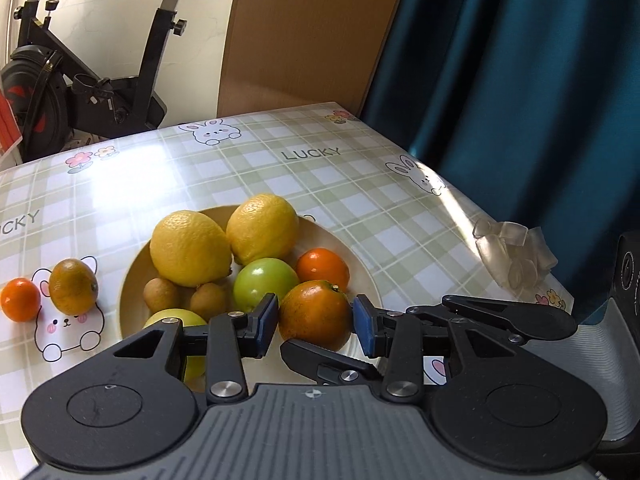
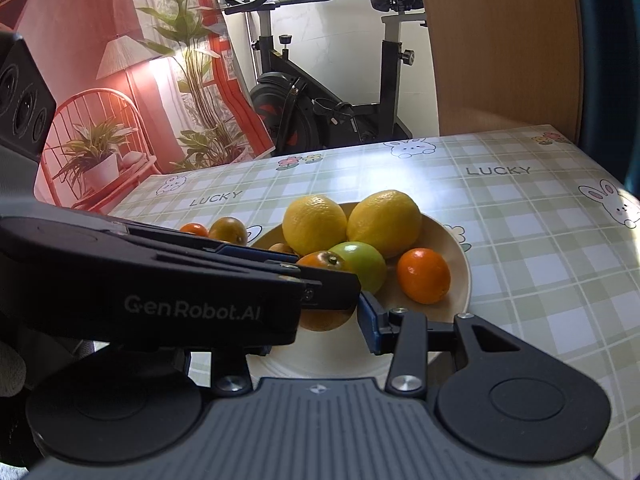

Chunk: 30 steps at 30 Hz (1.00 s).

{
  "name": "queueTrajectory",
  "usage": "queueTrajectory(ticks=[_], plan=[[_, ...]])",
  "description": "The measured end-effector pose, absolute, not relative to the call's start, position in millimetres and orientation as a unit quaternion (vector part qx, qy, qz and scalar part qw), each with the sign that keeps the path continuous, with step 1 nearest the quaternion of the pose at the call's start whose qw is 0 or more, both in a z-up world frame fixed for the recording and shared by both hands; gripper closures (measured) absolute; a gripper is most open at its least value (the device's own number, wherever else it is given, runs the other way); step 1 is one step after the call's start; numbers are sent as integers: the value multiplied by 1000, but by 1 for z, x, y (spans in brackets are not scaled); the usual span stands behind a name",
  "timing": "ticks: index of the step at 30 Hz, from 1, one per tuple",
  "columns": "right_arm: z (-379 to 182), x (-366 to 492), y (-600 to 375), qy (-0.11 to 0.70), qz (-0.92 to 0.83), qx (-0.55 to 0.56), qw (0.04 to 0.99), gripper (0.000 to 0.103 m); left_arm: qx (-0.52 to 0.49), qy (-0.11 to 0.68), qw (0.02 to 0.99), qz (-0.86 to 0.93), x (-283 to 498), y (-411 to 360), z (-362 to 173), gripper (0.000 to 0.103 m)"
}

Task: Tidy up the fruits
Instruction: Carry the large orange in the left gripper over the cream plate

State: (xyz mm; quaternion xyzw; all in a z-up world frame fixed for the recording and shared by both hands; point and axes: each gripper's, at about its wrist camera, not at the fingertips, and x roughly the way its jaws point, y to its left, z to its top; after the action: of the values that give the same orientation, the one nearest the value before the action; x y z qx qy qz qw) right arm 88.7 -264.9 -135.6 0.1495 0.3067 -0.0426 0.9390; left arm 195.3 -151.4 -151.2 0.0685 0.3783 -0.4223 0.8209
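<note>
On the checked tablecloth (image 1: 280,168), a pale plate (image 1: 132,292) is seen already loaded with most of the fruit: two lemons (image 1: 188,248) at the back, a green fruit (image 1: 266,284), a small mandarin (image 1: 322,270) and two little brown fruits (image 1: 160,295) are gathered in it. At its near edge a mottled orange (image 1: 314,312) is pinched between the blue pads of the left gripper (image 1: 316,322), one pad pressed to each side; whether it rests on the plate or is held just above it cannot be told. The right gripper (image 2: 320,324) is crossed close beside the left one, and only one of its pads is shown (the other is hidden behind the left tool), so it cannot be told whether anything is gripped there.

The sorting is judged well advanced but unfinished. Two fruits are left off the plate, on the cloth well to its left: a bright small orange (image 1: 20,299) and a greenish-orange one (image 1: 73,287), touching or nearly so.
</note>
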Motion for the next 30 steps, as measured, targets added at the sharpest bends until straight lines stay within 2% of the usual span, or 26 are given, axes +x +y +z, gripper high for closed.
queueTrajectory(ticks=[10,30], plan=[[-149,88,-292,323,-67,161,930,59,72,400,808,-428,203,-178,-170,60],[-154,102,-288,345,-73,132,926,59,51,414,805,-422,215,-179,-174,58]])
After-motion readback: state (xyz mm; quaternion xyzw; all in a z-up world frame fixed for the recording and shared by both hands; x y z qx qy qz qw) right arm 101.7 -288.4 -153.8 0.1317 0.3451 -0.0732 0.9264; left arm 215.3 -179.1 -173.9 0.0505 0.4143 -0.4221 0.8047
